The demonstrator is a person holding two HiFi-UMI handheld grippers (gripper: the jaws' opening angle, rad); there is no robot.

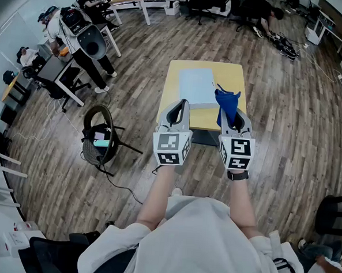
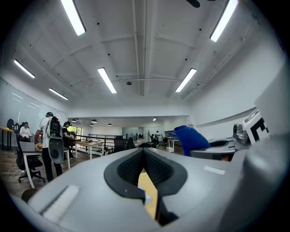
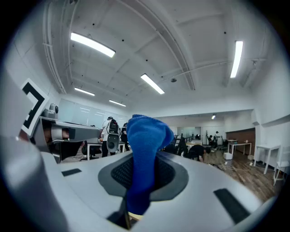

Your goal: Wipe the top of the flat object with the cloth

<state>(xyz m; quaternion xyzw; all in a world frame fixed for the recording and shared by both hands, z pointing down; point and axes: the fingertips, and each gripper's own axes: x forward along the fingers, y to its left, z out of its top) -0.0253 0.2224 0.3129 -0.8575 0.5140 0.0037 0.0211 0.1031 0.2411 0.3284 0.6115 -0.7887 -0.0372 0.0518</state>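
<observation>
Right hand-held gripper [image 1: 228, 114] is clamping the blue cloth [image 1: 226, 100]. Its jaws are pinching the lower part, and the rest is sticking up past the tips as a loose tuft, which reads as a wad left free to do the rubbing. Left hand-held gripper [image 1: 182, 104] is carrying nothing, jaws closed together; its own view is showing only a sliver of yellow counter through the slot below the pads. Both are being held side by side, level, out in front of the person, marker cubes facing the head camera and tips aiming forward rather than down at the counter [image 1: 233, 77]. Flat object [image 1: 196, 86], a pale blue-grey slab, is lying around the counter's middle with nothing on top of it. Cloth isn't touching it. Both gripper views are looking out at ceiling and room, so I'm reading this as a carry pose with wiping not under way. Judgement: the next move is calling for tipping the right one nose-down so the tuft meets the slab's top, then sweeping. Left one is sitting roughly in line with the slab, probably free to pin it if it's sliding under the cloth. Risk: the grip is taking only a narrow bit of cloth, so drag could be pulling it out of the jaws.
</observation>
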